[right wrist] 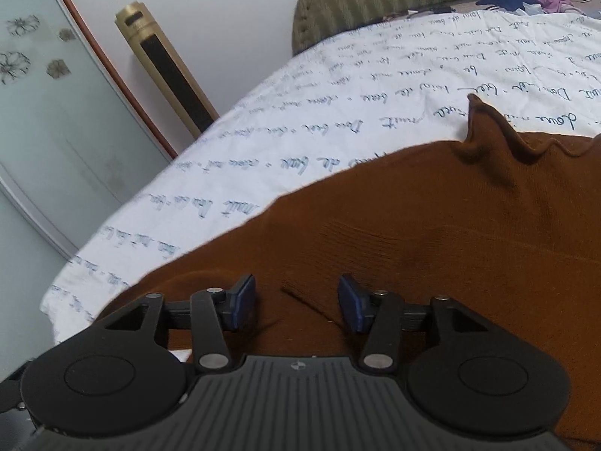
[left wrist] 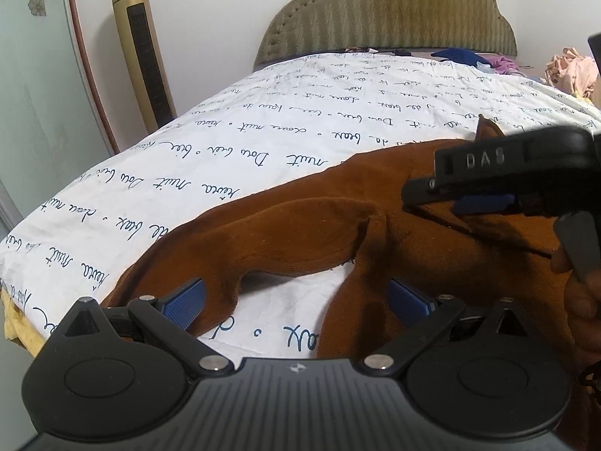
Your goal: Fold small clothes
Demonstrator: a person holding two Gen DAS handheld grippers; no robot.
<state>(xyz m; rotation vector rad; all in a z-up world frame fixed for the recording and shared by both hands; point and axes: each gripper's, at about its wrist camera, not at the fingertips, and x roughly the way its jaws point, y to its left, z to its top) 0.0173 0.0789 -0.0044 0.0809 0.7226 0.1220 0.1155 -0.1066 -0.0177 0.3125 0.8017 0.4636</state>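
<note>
A brown knit garment (left wrist: 308, 221) lies spread on the white bedsheet with blue script (left wrist: 225, 143). My left gripper (left wrist: 296, 300) is open low over its near edge, where a sleeve-like fold runs left. My right gripper shows in the left wrist view (left wrist: 450, 197) as a black body with a blue pad (left wrist: 484, 203), lying over the garment's right part. In the right wrist view the right gripper (right wrist: 296, 306) is open just above the brown garment (right wrist: 432, 233), with a raised corner of cloth (right wrist: 484, 124) at the far edge.
A gold tower fan (left wrist: 144, 52) stands left of the bed by a frosted glass door (left wrist: 41, 86). A padded olive headboard (left wrist: 387, 11) is at the far end. Blue, pink and peach clothes (left wrist: 571, 67) are piled at the far right.
</note>
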